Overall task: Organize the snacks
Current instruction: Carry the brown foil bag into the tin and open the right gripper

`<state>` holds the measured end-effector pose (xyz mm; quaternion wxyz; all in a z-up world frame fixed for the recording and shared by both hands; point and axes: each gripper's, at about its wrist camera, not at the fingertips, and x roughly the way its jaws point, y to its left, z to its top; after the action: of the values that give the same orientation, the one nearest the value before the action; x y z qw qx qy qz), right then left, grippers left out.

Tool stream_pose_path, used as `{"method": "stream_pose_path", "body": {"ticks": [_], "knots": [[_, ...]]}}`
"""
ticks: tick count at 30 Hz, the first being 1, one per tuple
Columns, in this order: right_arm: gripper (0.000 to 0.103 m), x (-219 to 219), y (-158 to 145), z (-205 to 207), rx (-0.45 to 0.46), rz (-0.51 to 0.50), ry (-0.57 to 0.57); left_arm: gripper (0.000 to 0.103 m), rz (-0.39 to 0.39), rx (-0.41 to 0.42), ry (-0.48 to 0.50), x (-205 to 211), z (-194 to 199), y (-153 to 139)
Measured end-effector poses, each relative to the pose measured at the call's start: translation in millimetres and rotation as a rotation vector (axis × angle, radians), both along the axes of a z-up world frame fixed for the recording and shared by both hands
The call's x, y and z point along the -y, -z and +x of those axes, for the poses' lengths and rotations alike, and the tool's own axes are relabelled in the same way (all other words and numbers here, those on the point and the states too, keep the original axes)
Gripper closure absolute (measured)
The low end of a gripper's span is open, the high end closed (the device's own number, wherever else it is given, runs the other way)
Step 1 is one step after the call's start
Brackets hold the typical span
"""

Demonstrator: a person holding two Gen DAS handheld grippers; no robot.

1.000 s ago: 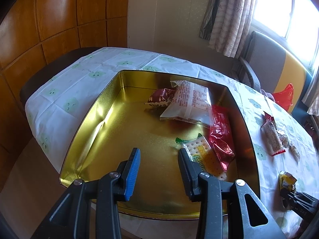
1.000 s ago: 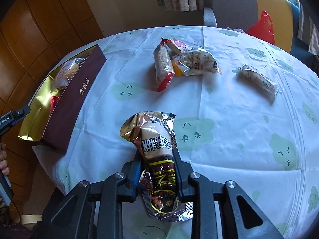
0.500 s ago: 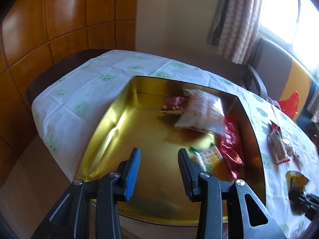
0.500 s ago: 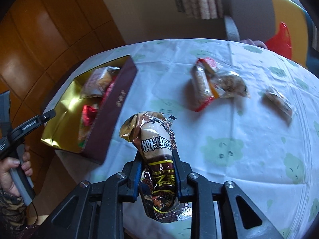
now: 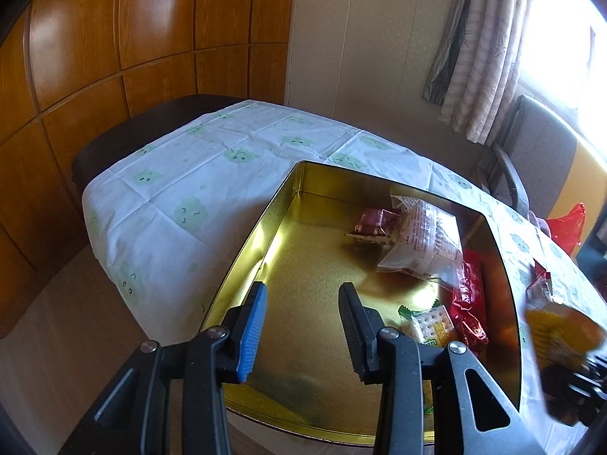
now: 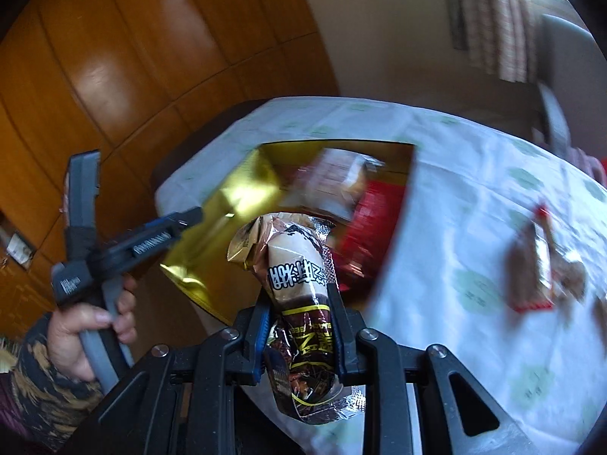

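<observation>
Snack packet point(image 6: 299, 284) is sitting clamped in the right gripper point(image 6: 297, 326) beside the gold tin's point(image 5: 265, 242) near corner; the left gripper point(image 5: 301, 322) is hanging narrowly parted, empty.

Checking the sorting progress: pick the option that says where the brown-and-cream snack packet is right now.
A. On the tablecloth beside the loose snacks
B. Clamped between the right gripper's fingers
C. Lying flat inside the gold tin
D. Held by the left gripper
B: the snack packet sits pinched in the right gripper, above the table, while the left gripper stands open and empty over the gold tin.
</observation>
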<state>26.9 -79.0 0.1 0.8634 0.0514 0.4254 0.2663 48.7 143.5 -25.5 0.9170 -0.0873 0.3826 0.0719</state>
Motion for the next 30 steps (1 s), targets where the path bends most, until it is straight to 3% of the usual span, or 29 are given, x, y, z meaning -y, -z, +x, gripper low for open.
{"method": "stream_pose_path", "body": {"ticks": [9, 18, 30], "knots": [[0.072, -64, 50, 43, -0.143, -0.009, -0.094, 0.063, -0.011, -0.021, -0.013, -6, 3, 6], [0.072, -54, 45, 32, -0.081, -0.037, -0.066, 0.063, -0.006, -0.042, -0.005, -2, 4, 14], [0.072, -33, 20, -1, 0.076, -0.139, 0.054, 0.059, 0.002, -0.003, 0.094, 29, -6, 3]]}}
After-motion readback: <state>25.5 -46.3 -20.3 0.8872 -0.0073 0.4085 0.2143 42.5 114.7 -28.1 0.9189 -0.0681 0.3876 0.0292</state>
